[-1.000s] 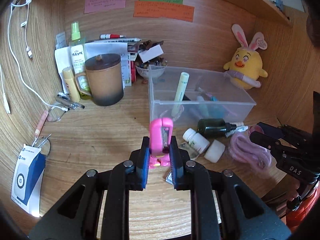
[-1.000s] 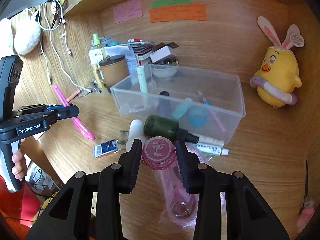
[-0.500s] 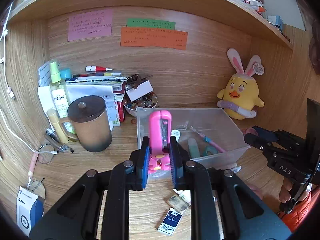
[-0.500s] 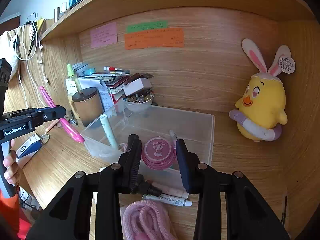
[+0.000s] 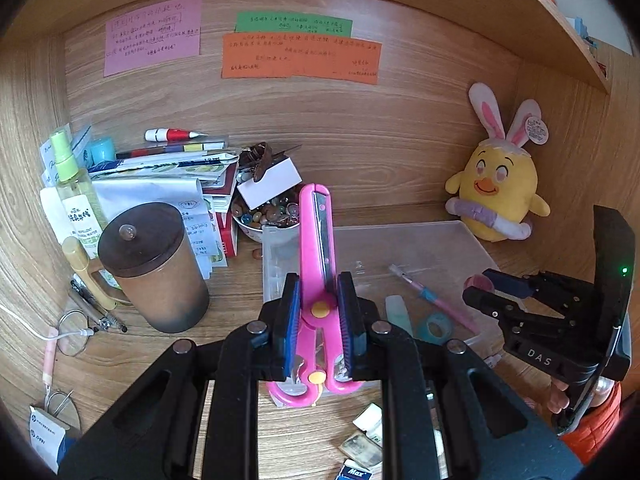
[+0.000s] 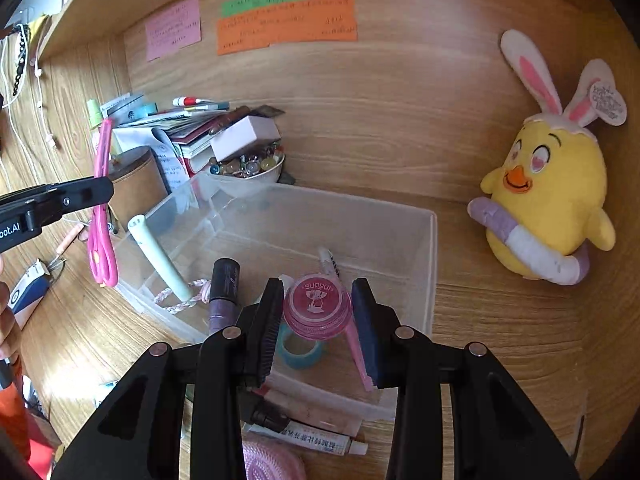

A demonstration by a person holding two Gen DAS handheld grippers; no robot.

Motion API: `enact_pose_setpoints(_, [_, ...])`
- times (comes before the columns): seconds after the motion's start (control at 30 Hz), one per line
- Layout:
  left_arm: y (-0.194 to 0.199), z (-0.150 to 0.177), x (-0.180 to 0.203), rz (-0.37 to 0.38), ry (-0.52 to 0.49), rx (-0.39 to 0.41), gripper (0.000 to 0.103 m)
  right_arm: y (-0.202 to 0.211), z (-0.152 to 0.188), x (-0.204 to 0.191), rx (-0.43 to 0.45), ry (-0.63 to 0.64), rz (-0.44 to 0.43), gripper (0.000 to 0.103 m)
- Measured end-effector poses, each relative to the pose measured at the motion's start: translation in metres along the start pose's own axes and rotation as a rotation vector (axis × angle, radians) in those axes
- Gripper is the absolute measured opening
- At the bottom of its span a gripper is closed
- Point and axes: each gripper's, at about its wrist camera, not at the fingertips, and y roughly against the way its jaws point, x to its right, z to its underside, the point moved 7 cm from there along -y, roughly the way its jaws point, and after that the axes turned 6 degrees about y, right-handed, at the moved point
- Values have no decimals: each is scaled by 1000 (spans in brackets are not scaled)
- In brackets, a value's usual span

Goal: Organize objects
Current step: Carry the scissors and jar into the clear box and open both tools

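My left gripper (image 5: 318,312) is shut on pink scissors (image 5: 316,248), blades up, held above the near left corner of the clear plastic box (image 5: 452,240). In the right wrist view the scissors (image 6: 102,216) hang at the box's left side. My right gripper (image 6: 318,312) is shut on a round pink jar (image 6: 317,306) and holds it over the box (image 6: 430,264), above a blue tape roll (image 6: 300,350). The box holds a pale green tube (image 6: 160,258), a purple tube (image 6: 224,292), a pink pen and a cord.
A lidded brown mug (image 5: 152,264), a spray bottle (image 5: 76,200), stacked papers and a bowl of beads (image 5: 268,216) stand left of the box. A yellow bunny plush (image 6: 548,196) sits at the right. Tubes (image 6: 316,436) and a pink cord lie in front of the box.
Both grippers have risen and moved forward over the box with their loads. The scissors now sit higher above the box's left corner; the jar is over the box's inside.
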Motion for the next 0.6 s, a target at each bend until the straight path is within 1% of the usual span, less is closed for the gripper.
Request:
enact_pose_setpoints(0.17, [-8,-8,3,21,-3,-6,18,-12,-4,-3,-19,10,-20,32])
enact_pose_setpoints(0.3, [-20,-7,6,44,0,-38,18,-24,-3,-7,-45,13,-45,32])
enact_pose_setpoints(0.4, [-32,-5,7,40,-4,-62,18,-32,0,-10,-67,19,-55,32])
enact_pose_setpoints(0.6, [-62,4,13,67,-7,-158,18,-41,4,-12,-100,15,-82,33])
